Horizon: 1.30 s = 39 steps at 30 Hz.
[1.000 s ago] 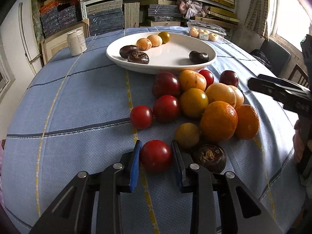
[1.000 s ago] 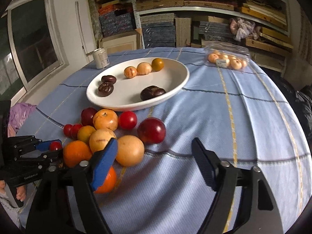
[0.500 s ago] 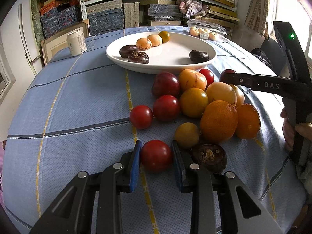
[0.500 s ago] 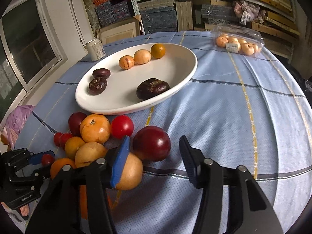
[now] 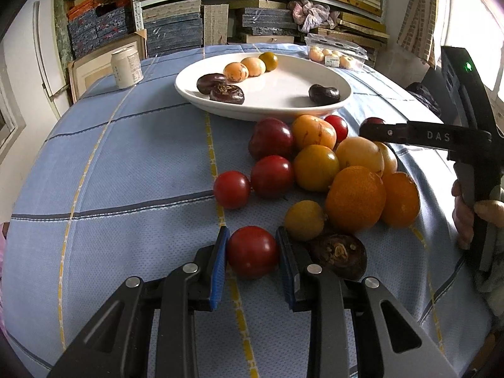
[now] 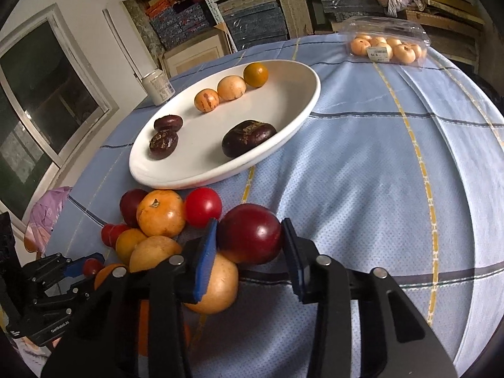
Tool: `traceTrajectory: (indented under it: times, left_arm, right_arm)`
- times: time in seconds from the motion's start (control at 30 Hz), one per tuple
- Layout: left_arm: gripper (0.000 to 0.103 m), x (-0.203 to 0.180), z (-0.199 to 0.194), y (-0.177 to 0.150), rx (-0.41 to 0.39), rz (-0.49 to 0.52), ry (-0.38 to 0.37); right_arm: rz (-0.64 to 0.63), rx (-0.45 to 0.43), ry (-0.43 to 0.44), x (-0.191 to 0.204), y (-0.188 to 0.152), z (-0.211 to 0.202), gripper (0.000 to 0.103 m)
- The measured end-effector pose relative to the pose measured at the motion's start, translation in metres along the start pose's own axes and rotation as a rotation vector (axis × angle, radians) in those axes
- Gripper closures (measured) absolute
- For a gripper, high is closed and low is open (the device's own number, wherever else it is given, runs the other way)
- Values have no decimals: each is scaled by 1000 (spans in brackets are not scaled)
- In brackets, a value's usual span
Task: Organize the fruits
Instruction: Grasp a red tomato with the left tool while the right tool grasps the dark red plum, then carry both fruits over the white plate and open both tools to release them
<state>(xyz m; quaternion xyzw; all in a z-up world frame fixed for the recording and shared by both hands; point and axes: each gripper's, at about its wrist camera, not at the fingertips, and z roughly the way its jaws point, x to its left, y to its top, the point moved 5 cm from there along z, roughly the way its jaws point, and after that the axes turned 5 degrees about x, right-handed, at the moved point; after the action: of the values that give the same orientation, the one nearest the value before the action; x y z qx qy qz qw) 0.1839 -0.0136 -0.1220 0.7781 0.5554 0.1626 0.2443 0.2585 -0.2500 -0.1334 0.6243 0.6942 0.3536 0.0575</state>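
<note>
Left gripper [image 5: 253,252]: fingers pinching a small red tomato [image 5: 252,251] at its widest girth, low over the blue checked cloth of the bench [image 5: 126,163], nearest fruit in the loose heap.

Right gripper [image 6: 250,245]: fingers closing on a dark red plum [image 6: 249,233] at the heap's far edge, just short of the white plate [image 6: 302,116]. Left pad looks in contact; right pad close, contact uncertain.

Handling, my estimate: both fruits light, smooth-skinned, round, so liable to squirt out if gripped off-centre. Tomato soft, bruises easily; plum firmer. Take each across the equator, modest force.

Plate already holds three dark fruits and three small orange-yellow ones; most of the heap not yet sorted.
</note>
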Motion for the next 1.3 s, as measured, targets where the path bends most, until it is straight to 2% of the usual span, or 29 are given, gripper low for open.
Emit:
traceTrajectory:
  times: [0.17, 0.43, 0.53, 0.6, 0.73, 0.83, 0.97, 1.07, 1.27, 1.3]
  left_arm:
    - [73, 0, -6, 2, -31, 0, 5]
    - [73, 4, -14, 9, -62, -22, 22]
    - [73, 2, -20, 31, -74, -7, 39]
    - [73, -1, -26, 59, -103, 12, 68]
    - [73, -7, -22, 116, -136, -7, 57]
    - [73, -12, -4, 142, -135, -28, 48]
    - [73, -13, 32, 162, -94, -58, 44]
    - [73, -12, 48, 165, -70, -58, 40]
    - [73, -11, 66, 161, -42, -49, 24]
    - [73, -12, 68, 160, -38, -45, 21]
  right_arm:
    - [30, -41, 32, -5, 1, -15, 63]
    - [84, -94, 35, -21, 1, -35, 63]
    - [96, -125, 35, -22, 8, -46, 63]
    - [91, -139, 50, -18, 19, -53, 64]
    - [57, -170, 47, -3, 56, -58, 64]
    - [60, -180, 69, 7, 91, -44, 64]
    - [50, -154, 60, 15, 116, -11, 64]
    - [18, -125, 9, 17, 125, 12, 64]
    - [22, -69, -12, 5, 123, 37, 61]
    - [30, -79, -15, 3, 123, 36, 52]
